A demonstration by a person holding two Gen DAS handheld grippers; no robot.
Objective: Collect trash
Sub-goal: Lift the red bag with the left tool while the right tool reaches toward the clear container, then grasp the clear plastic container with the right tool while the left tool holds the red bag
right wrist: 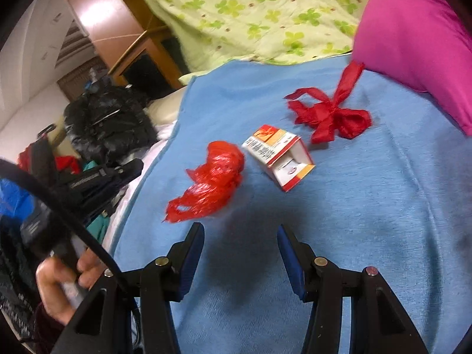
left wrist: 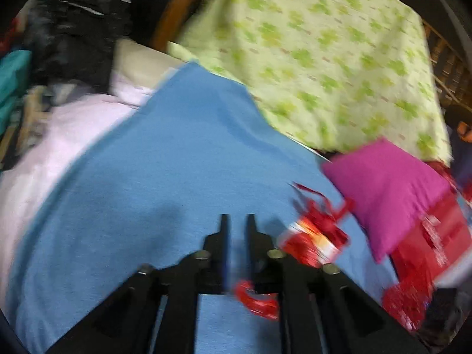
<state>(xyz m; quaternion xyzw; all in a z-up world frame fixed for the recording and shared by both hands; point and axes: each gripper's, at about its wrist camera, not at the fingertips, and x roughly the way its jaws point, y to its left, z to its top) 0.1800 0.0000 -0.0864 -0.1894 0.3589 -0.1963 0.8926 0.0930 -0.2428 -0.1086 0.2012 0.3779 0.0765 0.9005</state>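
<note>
Red bag point(right wrist: 211, 183) lies just beyond the spread, empty right gripper point(right wrist: 240, 230)

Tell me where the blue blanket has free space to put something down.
Free: the blue blanket right of the small carton, below the pink pillow. Crowded: the middle, with red plastic bag, carton and red ribbon close together.

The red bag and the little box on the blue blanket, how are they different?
The red bag is soft, crumpled plastic with no fixed shape; the box is stiff card with straight edges. The bag is all red; the box is white, orange and red with printed writing. The bag is scrunched shut in a lump; the box lies on its side with one end open. Both rest on the blue blanket, side by side, ahead of the right gripper, with neither held.
</note>
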